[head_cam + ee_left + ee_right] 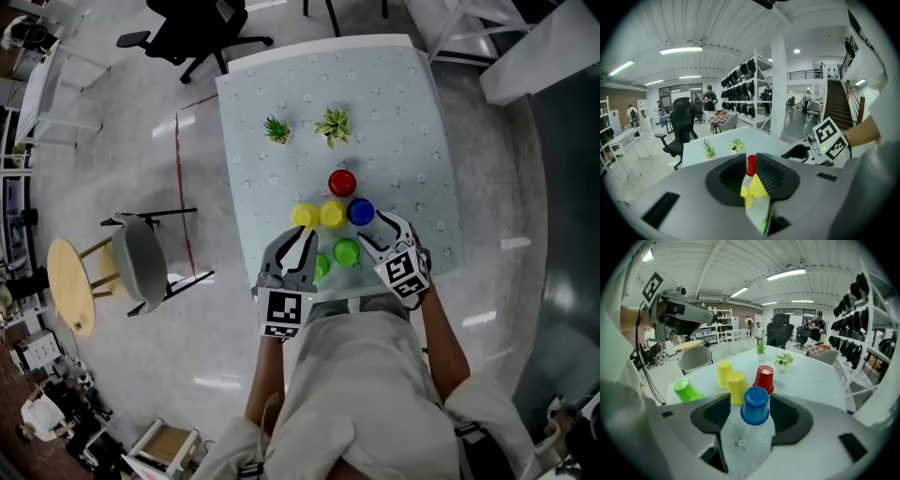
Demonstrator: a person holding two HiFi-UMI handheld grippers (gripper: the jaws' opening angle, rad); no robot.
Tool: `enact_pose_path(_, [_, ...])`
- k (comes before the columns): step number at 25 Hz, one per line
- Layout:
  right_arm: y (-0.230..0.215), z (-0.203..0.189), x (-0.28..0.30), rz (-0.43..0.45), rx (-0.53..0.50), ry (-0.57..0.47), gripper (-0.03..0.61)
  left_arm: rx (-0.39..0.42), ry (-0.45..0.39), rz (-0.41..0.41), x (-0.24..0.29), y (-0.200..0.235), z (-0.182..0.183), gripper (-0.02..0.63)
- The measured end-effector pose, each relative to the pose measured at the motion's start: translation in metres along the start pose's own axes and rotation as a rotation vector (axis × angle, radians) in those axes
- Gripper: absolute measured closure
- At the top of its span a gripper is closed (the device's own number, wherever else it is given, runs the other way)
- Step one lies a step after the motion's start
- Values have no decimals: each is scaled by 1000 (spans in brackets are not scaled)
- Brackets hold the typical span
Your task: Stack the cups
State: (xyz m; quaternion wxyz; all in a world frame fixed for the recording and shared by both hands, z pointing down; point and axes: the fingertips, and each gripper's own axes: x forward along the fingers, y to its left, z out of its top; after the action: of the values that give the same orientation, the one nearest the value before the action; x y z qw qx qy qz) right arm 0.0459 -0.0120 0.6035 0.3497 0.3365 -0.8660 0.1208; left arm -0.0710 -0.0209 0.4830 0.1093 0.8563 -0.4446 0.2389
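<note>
While the right gripper (375, 232) hangs with its jaws wide and empty, I read the blue cup (755, 405) as dead ahead of it. It sits at centre frame in the right gripper view, at the jaw tips, untouched. It stands mouth down with its long axis upright. The right hand is nearer. The left gripper (302, 242), at lower centre of the head view, is pinched closed on nothing. The red cup (764, 378) and yellow cups (737, 386) stand just behind. The surface is a flowered tablecloth (403, 122), in an open office with a glossy floor.
</note>
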Motion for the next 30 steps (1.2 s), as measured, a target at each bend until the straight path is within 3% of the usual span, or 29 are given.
enact_pose_path(8, [38, 8, -17, 37, -9, -39, 325, 6, 19, -55, -4, -11, -18, 543])
enact_pose_path(15, [74, -3, -14, 96, -56, -9, 325, 10, 37, -96, -3, -19, -35, 543])
enact_pose_path(30, [92, -11, -5, 143, -42, -8, 310, 16, 87, -155, 0, -35, -63, 543])
